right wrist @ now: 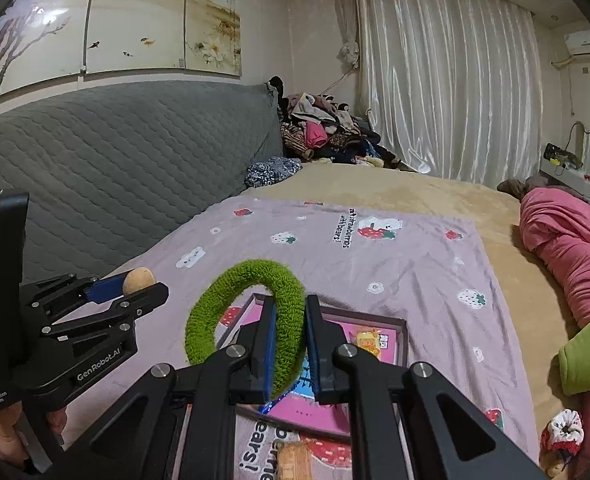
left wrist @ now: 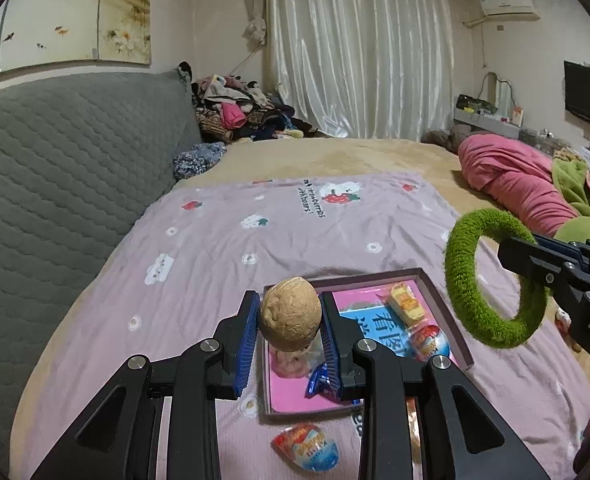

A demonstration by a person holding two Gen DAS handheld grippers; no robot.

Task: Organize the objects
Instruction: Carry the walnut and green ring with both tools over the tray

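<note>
The left gripper [left wrist: 291, 320] held a walnut [left wrist: 291, 314] between its blue pads, above the near edge of a shallow box [left wrist: 449, 312]. The right gripper [right wrist: 291, 344] was closed on a green fuzzy ring [right wrist: 247, 312], also raised above this box. A foil egg [left wrist: 306, 450] lay on the pink sheet [left wrist: 215, 248] just before the box; farther behind was the grey headboard [left wrist: 63, 160].

Soft, even indoor light fills both fisheye views, and the glossy white satin curtains [left wrist: 359, 48] catch a pale sheen. Shadows stay faint on the lilac strawberry-print bedsheet [left wrist: 231, 248]. Straight lines bow towards dark, vignetted corners; focus holds sharp nearby, slightly soft at the rim.
</note>
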